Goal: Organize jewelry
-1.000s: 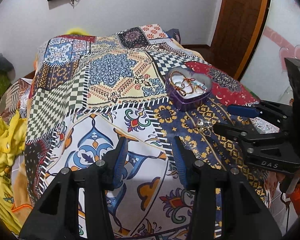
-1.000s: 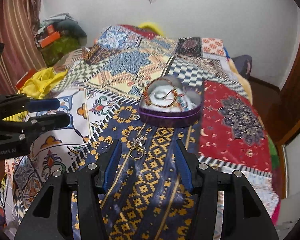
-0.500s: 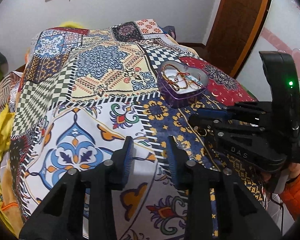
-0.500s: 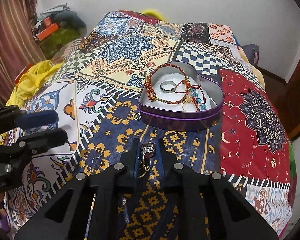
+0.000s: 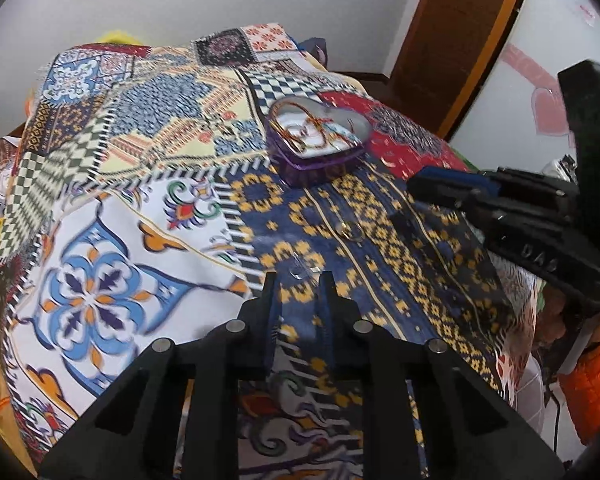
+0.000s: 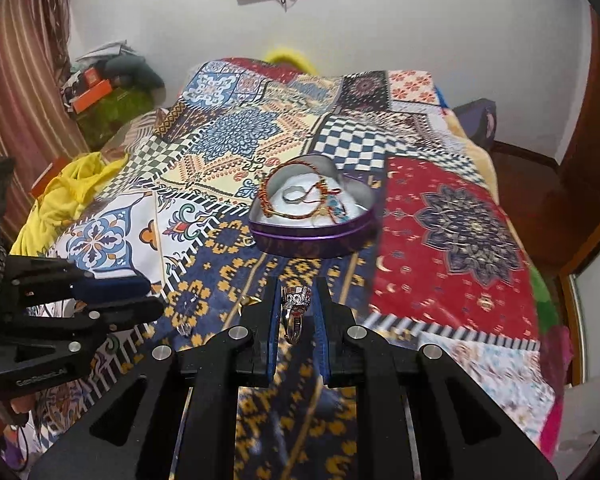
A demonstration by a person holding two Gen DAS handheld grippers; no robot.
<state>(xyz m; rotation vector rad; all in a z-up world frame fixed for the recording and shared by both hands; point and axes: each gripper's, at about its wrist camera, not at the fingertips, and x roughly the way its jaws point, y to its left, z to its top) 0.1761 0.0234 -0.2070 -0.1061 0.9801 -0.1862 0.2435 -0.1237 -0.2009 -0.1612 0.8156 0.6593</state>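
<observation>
Since half a second ago, the right hand-held gripper (image 6: 296, 312) has lifted off the bedspread (image 6: 452, 232) with the jewelled ring (image 6: 295, 312) clamped between its fingers, and the left hand-held gripper (image 5: 298, 300) has narrowed its jaws to a small gap, holding nothing.

Nearest the left hand-held gripper, a small clear piece (image 5: 300, 270) lies on the blue-and-yellow patch just ahead of the fingertips, with another ring (image 5: 350, 232) a little further on.

Beyond, toward the far side of the bed, sits the purple heart-shaped tin (image 6: 314, 216), already holding bracelets and a ring.

The pinch on the ring looks thin: a jolt could twist it out, and it may vanish into the busy pattern. A release short of the tin's rim would miss too.
</observation>
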